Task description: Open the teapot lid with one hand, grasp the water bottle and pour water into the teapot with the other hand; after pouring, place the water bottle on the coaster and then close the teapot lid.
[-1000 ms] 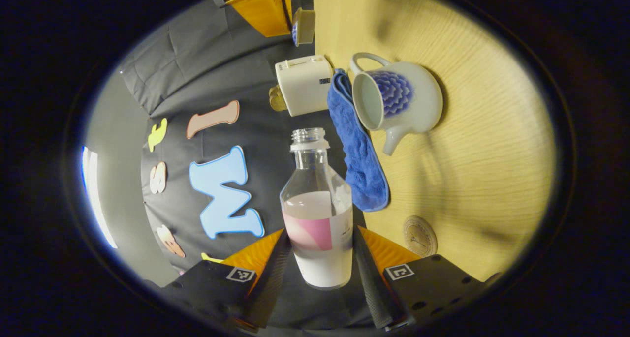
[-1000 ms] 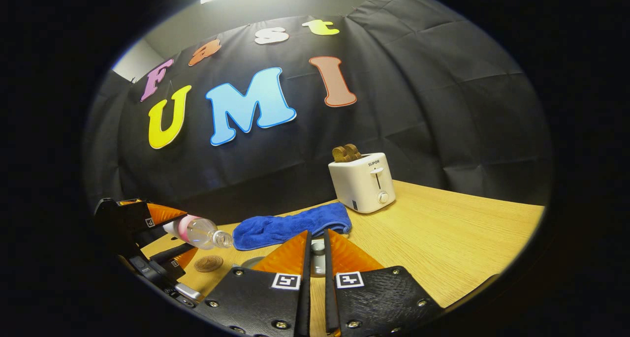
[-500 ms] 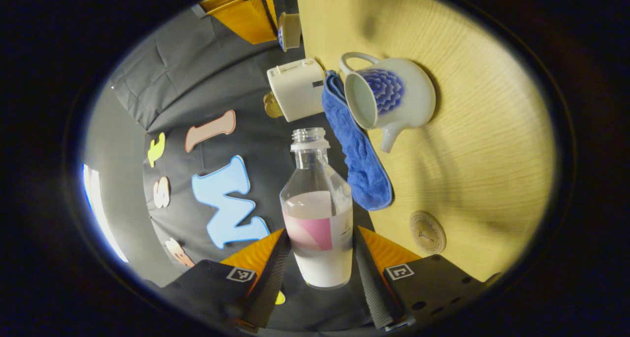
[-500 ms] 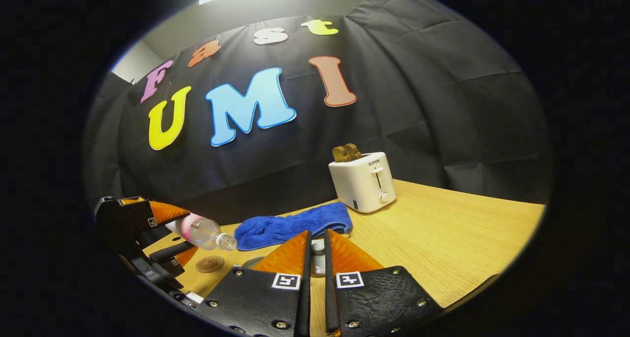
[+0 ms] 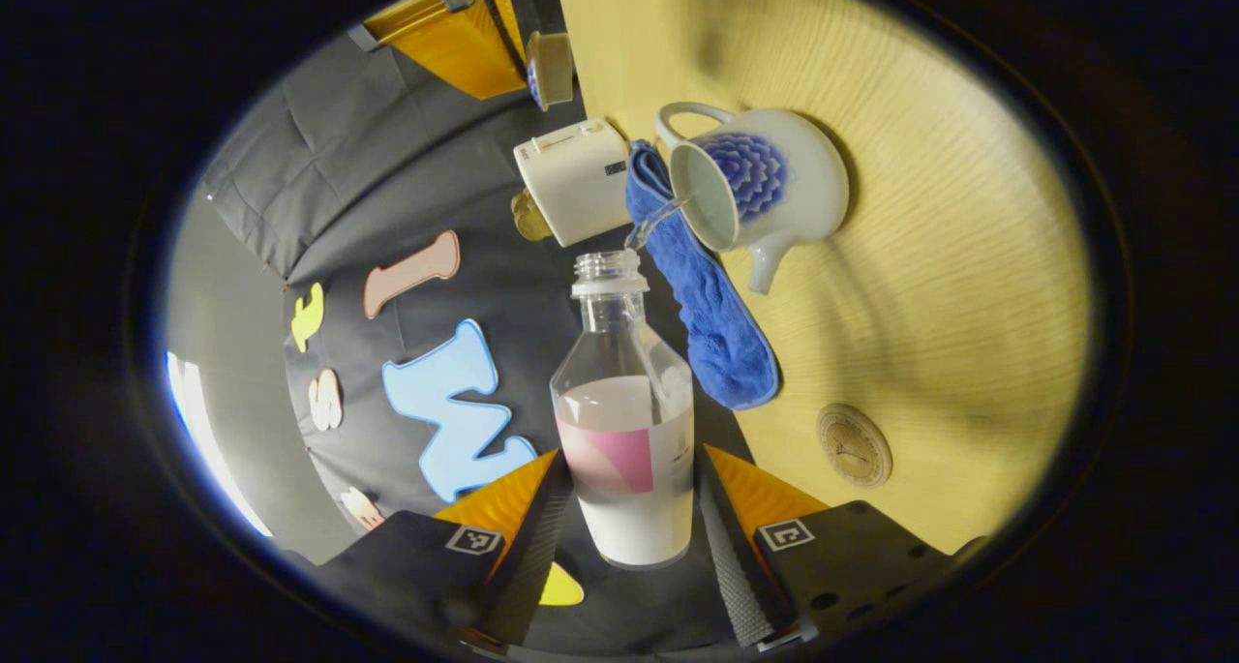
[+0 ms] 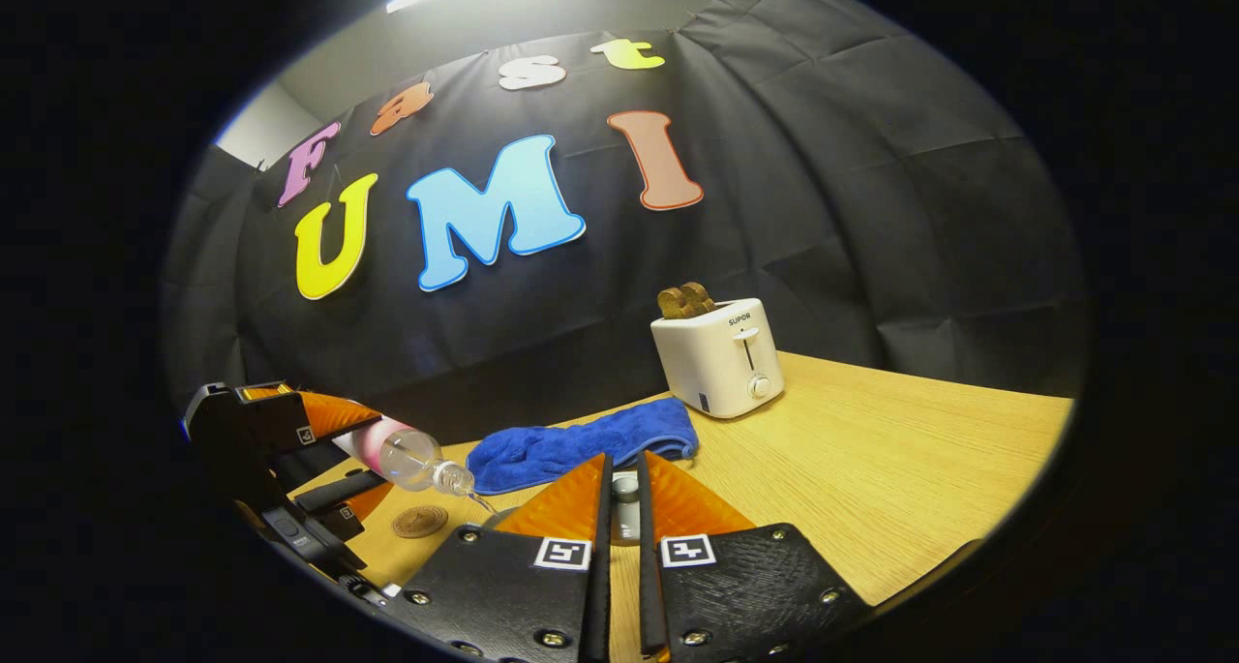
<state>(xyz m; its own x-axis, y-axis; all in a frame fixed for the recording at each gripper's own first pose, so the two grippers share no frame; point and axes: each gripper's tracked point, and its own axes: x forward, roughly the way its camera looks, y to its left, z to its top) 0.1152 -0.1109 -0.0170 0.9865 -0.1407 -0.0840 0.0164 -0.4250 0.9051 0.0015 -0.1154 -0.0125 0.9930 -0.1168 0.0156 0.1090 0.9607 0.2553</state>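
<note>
Water (image 5: 658,220) runs in a thin stream from the mouth of the bottle (image 5: 624,411) into the open teapot (image 5: 765,184), seen in the left gripper view. The left gripper (image 5: 627,527) is clamped on the bottle, one finger pressed on each side of its labelled lower part, and the bottle is tipped over with its uncapped neck just beside the teapot's rim. The teapot stands on the table (image 5: 929,286), lidless, its handle on the far side from the spout. Behind the teapot lies a folded blue towel (image 5: 707,315), and a white toaster (image 5: 576,179) stands at the towel's far end, past the teapot. A round coaster (image 5: 854,444) lies bare on the table, well apart from the teapot on its spout side. Up above the teapot in this view hangs the right gripper (image 5: 537,63), with the lid (image 5: 548,66) between its fingers. In the right gripper view the right gripper (image 6: 619,518) has its fingers drawn close together on the knob of the lid (image 6: 625,489), of which little can be seen. To the teapot's side there, the left gripper (image 6: 319,460) holds the tilted bottle (image 6: 402,455), the coaster (image 6: 419,522) lies below the bottle, and the towel (image 6: 581,445) and toaster (image 6: 718,358) sit beyond.
</note>
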